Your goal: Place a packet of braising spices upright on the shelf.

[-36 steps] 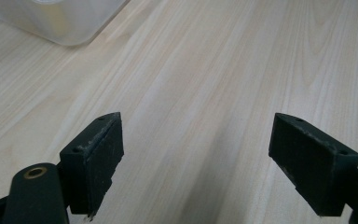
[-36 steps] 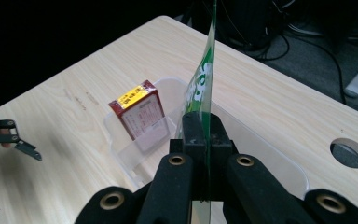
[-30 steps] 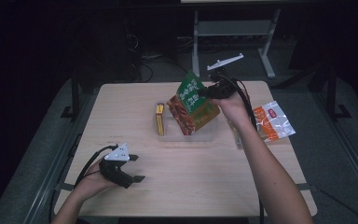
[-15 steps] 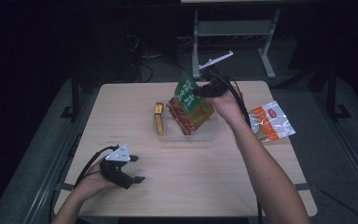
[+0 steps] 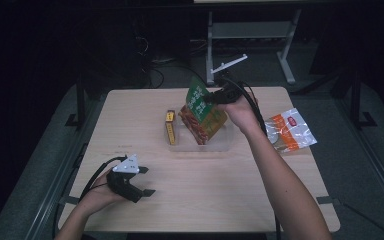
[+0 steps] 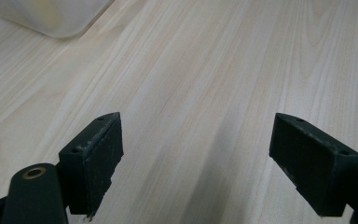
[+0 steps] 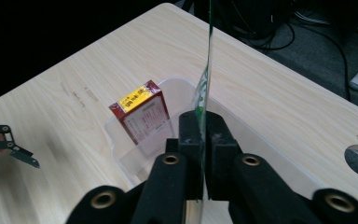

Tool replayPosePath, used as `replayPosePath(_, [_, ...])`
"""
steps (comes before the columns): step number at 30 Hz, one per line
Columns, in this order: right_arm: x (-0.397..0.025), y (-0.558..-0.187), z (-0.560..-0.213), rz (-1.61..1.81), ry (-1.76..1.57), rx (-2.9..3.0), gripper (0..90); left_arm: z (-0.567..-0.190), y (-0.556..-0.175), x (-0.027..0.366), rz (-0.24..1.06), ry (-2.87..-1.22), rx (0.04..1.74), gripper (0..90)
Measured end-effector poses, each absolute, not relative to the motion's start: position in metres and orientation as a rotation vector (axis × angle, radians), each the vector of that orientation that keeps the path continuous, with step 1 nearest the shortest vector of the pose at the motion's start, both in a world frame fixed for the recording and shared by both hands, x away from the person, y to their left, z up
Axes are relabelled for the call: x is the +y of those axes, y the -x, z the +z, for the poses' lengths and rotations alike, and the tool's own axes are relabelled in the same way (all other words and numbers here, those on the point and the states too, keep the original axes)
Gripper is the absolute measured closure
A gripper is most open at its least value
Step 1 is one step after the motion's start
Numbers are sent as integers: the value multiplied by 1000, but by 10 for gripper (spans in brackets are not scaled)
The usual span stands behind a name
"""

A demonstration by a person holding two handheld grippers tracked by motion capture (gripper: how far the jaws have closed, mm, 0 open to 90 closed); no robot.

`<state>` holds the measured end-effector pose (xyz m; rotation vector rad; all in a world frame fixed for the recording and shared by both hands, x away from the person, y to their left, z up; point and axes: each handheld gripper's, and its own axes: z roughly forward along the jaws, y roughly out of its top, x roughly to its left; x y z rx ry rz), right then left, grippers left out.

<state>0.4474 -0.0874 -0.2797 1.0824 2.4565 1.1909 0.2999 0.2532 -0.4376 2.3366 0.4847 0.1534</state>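
Leftward and lower comes the right gripper (image 5: 215, 96) compared with a second ago, jaws clamped on the top edge of the green snack bag (image 5: 203, 111), which now hangs tilted with its lower end inside the clear bin (image 5: 200, 146), beside the red box (image 7: 140, 116). Risk: pinched only by its thin edge, the bag could swing, catch the rim and flop outside. It looks flat, glossy, green above and orange-red below. Down front, the left gripper (image 5: 130, 186) rests on the table (image 5: 130, 115), jaws wide.
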Motion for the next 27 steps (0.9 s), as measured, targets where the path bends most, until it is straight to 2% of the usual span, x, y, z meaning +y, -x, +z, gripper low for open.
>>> replayPosePath(13, [-107,-423,-289,1234,-1048,2462,790,-439,-299,251,142,-2347,486,169])
replayPosePath(27, [-126,-396,-308,1236,-1040,2449,790,-439,-299,251,149,-2357,470,169])
